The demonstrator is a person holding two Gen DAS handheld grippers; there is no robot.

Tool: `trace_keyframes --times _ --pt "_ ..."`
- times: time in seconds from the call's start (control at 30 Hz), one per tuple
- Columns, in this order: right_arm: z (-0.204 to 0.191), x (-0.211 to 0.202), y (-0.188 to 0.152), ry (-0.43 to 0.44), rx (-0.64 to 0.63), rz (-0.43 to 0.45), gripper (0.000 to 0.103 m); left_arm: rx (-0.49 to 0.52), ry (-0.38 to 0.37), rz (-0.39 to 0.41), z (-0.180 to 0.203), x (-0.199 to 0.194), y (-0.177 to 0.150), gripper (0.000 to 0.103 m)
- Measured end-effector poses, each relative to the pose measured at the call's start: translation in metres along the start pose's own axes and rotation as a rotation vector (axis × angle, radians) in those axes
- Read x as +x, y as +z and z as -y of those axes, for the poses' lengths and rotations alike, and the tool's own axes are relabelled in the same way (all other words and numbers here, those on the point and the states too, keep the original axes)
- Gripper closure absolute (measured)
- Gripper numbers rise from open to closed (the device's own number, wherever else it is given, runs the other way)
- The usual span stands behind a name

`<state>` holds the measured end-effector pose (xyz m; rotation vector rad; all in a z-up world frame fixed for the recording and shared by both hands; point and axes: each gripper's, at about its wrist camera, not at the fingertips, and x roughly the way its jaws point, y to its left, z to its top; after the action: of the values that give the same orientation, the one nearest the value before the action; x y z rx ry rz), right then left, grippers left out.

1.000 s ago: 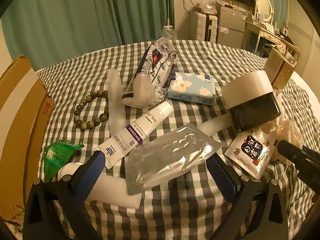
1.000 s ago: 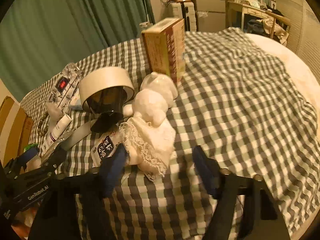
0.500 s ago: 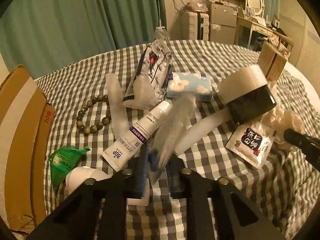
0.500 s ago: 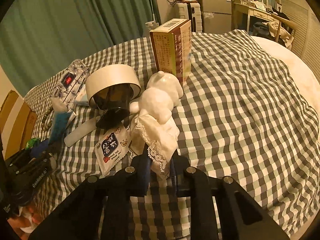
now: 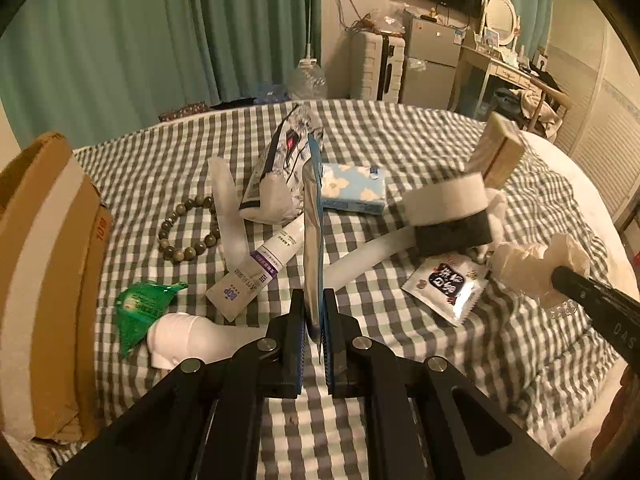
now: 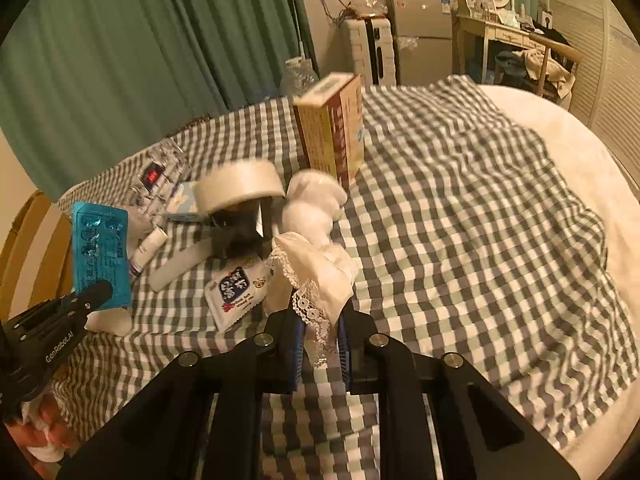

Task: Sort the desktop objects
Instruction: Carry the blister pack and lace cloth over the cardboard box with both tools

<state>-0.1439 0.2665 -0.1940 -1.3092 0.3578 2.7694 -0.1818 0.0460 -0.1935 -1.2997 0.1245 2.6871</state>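
A cardboard box (image 5: pixel 44 264), brown and flat-sided, is standing at the far left edge of the checked cloth (image 5: pixel 400 136). Just right of the box, a crinkly green packet (image 5: pixel 138 312) is lying beside a smooth white bottle (image 5: pixel 188 338), and farther back from the box a ring of round greenish beads (image 5: pixel 188 228) is resting flat. Right of the beads, a white tube (image 5: pixel 260 268) is lying at a slant.

The left gripper (image 5: pixel 314 328) is clamping its jaws tight on the bottom edge of a thin foil pouch (image 5: pixel 312 240), silvery on one side and blue on the other, and is holding it upright, clear of the cloth. Behind the pouch a soft blue tissue pack (image 5: pixel 354 188) with white flowers is lying flat.

Farther right of the box, a wide roll of pale tape (image 5: pixel 446 198) is sitting on a dark block, with a glossy white sachet (image 5: pixel 446 286) below it. At the far right, the right gripper (image 6: pixel 318 336) is pinching its jaws on a white lace-trimmed cloth (image 6: pixel 320 272), bunched and lifted, just in front of a white plush toy (image 6: pixel 314 204) and a tall printed carton (image 6: pixel 332 128).
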Motion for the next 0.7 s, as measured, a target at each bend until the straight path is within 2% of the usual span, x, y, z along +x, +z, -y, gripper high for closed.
trace_keyframes --times 0.27,0.5,0.63,0.7 --pt "-0.013 -0.045 0.004 0.016 -0.007 0.071 0.089 -0.013 -0.012 0.031 -0.005 -0.036 0.004 0.096" --pt "-0.033 -0.08 0.0 0.06 -0.023 0.101 0.089 -0.037 -0.025 0.057 -0.014 -0.072 0.002 0.096" --pt "-0.045 -0.108 0.0 0.127 -0.022 0.121 0.089 -0.043 -0.01 0.067 -0.017 -0.095 0.0 0.096" --pt "-0.053 -0.121 0.001 0.132 -0.045 0.134 0.089 -0.056 -0.021 0.068 -0.021 -0.106 -0.001 0.096"
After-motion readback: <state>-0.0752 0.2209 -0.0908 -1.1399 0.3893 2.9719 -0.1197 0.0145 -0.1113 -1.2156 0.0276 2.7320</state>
